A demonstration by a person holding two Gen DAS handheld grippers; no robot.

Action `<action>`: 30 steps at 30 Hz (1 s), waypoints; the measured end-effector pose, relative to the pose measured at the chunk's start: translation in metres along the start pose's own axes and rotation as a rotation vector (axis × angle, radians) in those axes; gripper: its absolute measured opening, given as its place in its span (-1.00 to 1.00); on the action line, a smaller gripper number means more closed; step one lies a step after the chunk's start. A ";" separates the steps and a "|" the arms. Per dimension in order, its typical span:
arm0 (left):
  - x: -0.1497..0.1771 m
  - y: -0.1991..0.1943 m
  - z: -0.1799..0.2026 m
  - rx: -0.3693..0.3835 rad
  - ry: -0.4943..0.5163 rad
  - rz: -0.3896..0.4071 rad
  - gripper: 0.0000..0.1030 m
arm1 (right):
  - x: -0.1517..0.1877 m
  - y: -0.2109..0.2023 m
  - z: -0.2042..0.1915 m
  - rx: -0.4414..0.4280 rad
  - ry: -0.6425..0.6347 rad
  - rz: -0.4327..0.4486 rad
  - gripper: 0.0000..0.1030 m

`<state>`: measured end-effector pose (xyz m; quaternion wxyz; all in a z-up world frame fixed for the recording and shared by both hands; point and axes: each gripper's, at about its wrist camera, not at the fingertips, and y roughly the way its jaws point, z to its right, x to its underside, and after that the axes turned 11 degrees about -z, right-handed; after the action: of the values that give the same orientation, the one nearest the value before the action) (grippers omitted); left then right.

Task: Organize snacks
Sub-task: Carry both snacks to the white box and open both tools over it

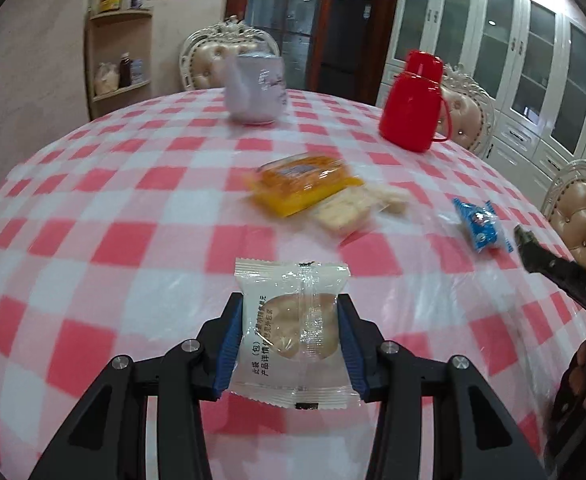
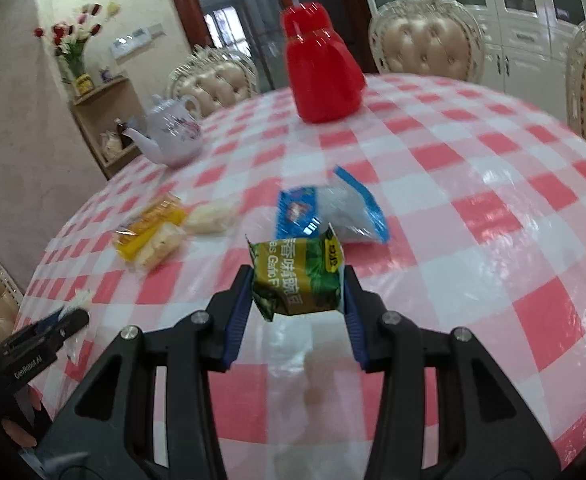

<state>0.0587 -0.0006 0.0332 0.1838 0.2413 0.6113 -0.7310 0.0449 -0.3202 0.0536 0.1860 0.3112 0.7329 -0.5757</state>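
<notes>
Right wrist: green packet reading "Garlic".

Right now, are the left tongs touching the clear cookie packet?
Touching. The left wrist view shows the left tongs with both blue pads pressed against the sides of the clear cookie packet, no gap on either side.

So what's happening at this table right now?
A person is sorting snacks with two handheld grippers. The left gripper has its jaws closed on a clear biscuit packet; the right gripper grips a green pea packet. A yellow packet and a blue packet lie on the checked tablecloth.
</notes>
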 end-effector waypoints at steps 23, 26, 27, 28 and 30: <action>0.014 -0.044 -0.067 0.002 -0.098 0.084 -0.10 | 0.081 -0.003 -0.159 -0.294 -0.028 -0.090 -0.08; 0.017 -0.051 -0.074 -0.011 -0.106 0.105 -0.10 | 0.085 0.002 -0.168 -0.308 -0.004 -0.113 -0.08; 0.018 -0.053 -0.077 -0.017 -0.111 0.114 -0.10 | 0.087 0.003 -0.172 -0.308 -0.003 -0.114 -0.08; 0.020 -0.056 -0.081 -0.020 -0.122 0.123 -0.10 | 0.088 0.002 -0.176 -0.308 -0.003 -0.113 -0.08; 0.024 -0.062 -0.091 -0.025 -0.147 0.142 -0.10 | 0.090 0.003 -0.185 -0.305 -0.005 -0.112 -0.08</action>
<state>0.0160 0.1011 0.0564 0.2825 0.2275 0.5865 -0.7242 -0.0038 -0.1205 0.0438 0.2005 0.2367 0.8276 -0.4677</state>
